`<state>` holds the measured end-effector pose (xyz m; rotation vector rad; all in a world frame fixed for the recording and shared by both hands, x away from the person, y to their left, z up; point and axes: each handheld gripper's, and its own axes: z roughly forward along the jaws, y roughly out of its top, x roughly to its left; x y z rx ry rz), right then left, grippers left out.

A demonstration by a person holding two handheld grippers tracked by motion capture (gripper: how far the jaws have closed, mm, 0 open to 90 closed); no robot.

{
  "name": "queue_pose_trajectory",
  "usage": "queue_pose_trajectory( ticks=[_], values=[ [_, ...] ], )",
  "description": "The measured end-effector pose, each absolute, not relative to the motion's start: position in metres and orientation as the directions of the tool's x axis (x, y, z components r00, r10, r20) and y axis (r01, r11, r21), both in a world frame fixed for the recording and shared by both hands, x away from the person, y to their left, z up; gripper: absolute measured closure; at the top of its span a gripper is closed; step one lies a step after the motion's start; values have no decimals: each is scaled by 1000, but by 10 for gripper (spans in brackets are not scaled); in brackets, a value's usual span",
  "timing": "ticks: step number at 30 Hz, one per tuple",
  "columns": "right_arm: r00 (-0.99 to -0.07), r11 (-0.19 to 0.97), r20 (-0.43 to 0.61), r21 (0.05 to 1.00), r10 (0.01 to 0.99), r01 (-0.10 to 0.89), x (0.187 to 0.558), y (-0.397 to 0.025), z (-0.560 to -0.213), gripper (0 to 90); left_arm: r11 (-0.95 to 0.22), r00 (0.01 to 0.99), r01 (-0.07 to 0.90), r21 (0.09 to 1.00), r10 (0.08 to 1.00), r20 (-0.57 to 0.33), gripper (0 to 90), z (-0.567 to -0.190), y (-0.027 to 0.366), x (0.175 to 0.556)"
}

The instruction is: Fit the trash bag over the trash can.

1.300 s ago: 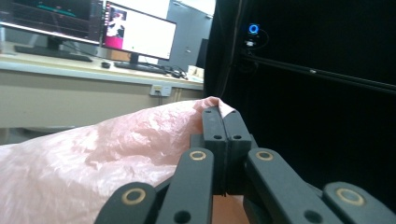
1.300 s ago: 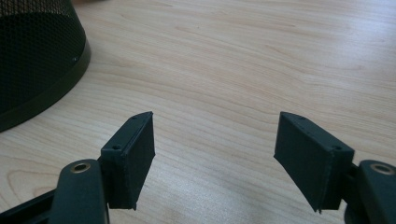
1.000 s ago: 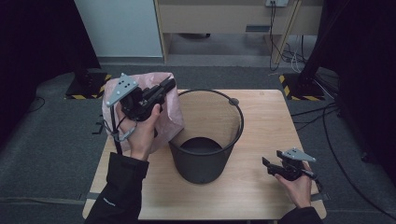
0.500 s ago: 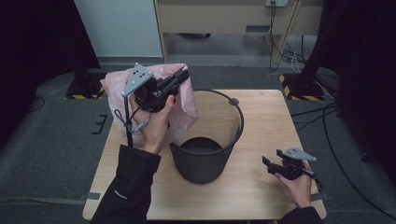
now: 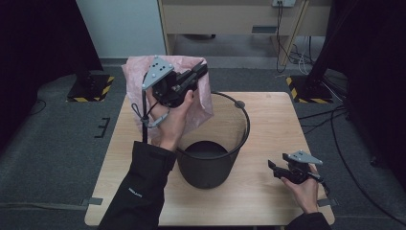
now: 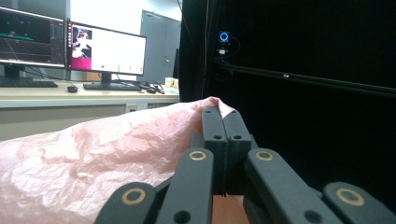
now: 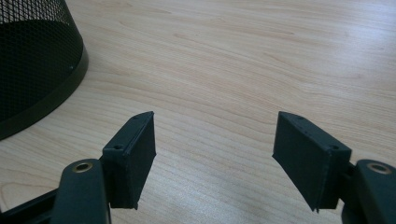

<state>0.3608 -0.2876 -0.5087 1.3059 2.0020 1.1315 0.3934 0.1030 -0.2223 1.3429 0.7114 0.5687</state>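
I have the pink plastic bag point(image 5: 201, 103) pinched by an edge in the left gripper point(image 5: 200, 71), jaws fully closed on the film; the left gripper view shows the pink film point(image 6: 107, 154) bunched up beside the closed jaws with a tip poking past them. The bag hangs lifted over the table's far-left area, just beside and partly overlapping the far-left rim of the black mesh bin point(image 5: 210, 158), which stands mid-table. Right gripper point(image 5: 274, 168) rests low near the table's near-right corner, jaws wide apart, holding nothing; in its own view I see bare wood point(image 7: 243, 60) between them and the bin wall point(image 7: 32, 56) off to one side. My read: pickup done, lining not started. The bag isn't opened or draped over the rim point(image 5: 245, 115) yet. Left to do: spread the mouth, probably with the right gripper, drop it in, fold the edge over the rim.
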Motion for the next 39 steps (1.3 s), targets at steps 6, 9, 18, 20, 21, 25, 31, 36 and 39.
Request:
queue_pose_trajectory(
  ticks=[6,9,18,20,21,25,31,36,39],
  values=[
    [-425,202,35,844,904,498,361,-287,-508,297,137,681,26,990,723,-118,900,-216,88,395],
    [-426,204,33,843,904,498,362,-287,-509,298,131,686,25,991,719,-113,900,-213,79,395],
    [-420,189,40,851,907,491,363,-289,-506,298,136,715,18,990,690,-108,900,-206,58,394],
    [-419,189,40,851,907,490,363,-289,-506,298,141,723,16,990,683,-109,900,-204,56,394],
    [-419,188,39,853,907,487,364,-288,-506,298,142,725,16,990,680,-109,900,-203,54,394],
    [-419,189,39,853,907,487,364,-288,-506,298,141,733,12,990,672,-105,900,-200,48,395],
    [-416,183,42,855,909,485,365,-289,-506,298,140,747,4,990,658,-96,900,-200,38,398],
    [-411,174,45,860,911,479,365,-290,-504,300,144,755,7,990,648,-100,900,-202,32,404],
    [-409,168,48,863,911,476,365,-291,-504,300,146,758,13,989,644,-105,900,-203,31,406]
  ],
)
